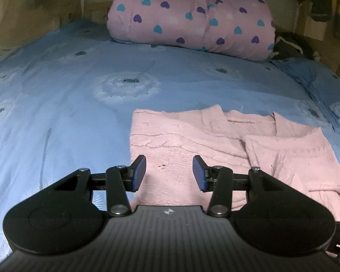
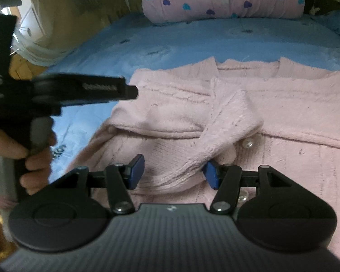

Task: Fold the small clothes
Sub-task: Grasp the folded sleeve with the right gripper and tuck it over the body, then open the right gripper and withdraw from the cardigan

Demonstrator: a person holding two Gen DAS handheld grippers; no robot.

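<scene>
A pink knitted cardigan lies flat on the blue bed sheet, its pearl buttons facing up. My left gripper hovers open just above the garment's left part, nothing between its blue pads. In the right wrist view the same tool shows side-on, held by a person's hand over the cardigan's left edge. My right gripper stands open over the cardigan's front. One sleeve is folded across the body, and its cuff rests between the jaws against the right pad; the left pad is clear of it.
A rolled pink quilt with blue and purple hearts lies across the head of the bed. A blue pillow and dark clothing sit at the far right. White netting and a wooden floor border the bed's left side.
</scene>
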